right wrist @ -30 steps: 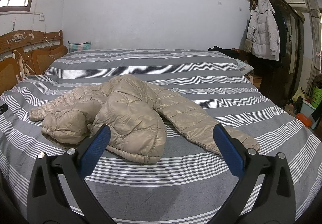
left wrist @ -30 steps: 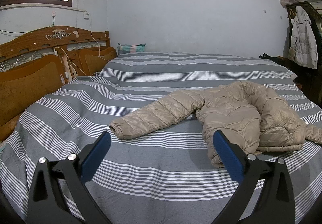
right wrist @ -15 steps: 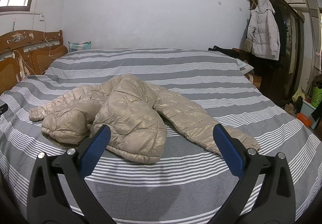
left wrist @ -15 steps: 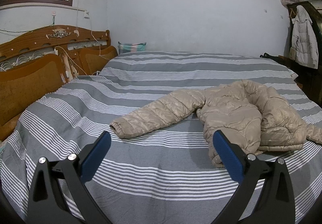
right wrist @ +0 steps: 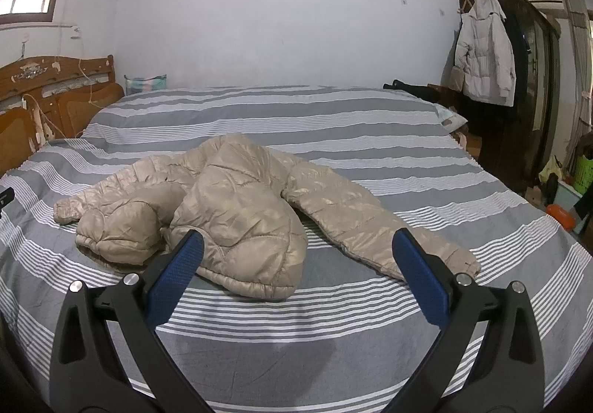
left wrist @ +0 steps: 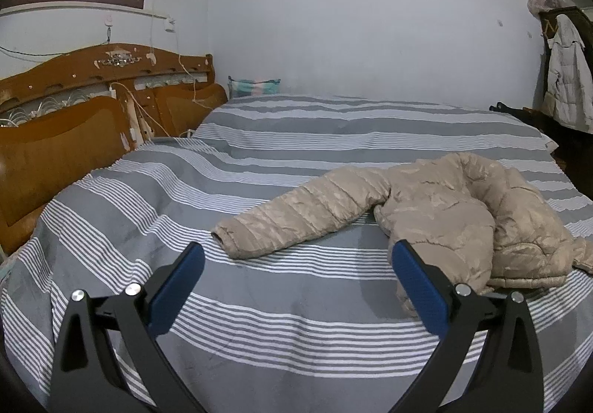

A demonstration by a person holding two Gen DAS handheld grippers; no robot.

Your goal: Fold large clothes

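A beige jacket [right wrist: 229, 205] lies crumpled on the striped bed [right wrist: 333, 350], sleeves out left and right. The left gripper [left wrist: 296, 276] and right gripper [right wrist: 296, 264] hover near it, both spread, empty.

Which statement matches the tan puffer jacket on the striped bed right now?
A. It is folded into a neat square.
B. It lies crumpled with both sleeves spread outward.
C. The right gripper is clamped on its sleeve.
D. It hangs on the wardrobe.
B: the tan puffer jacket lies bunched on the striped bedspread, one sleeve trailing to each side, while the left gripper and right gripper are both open and short of it.
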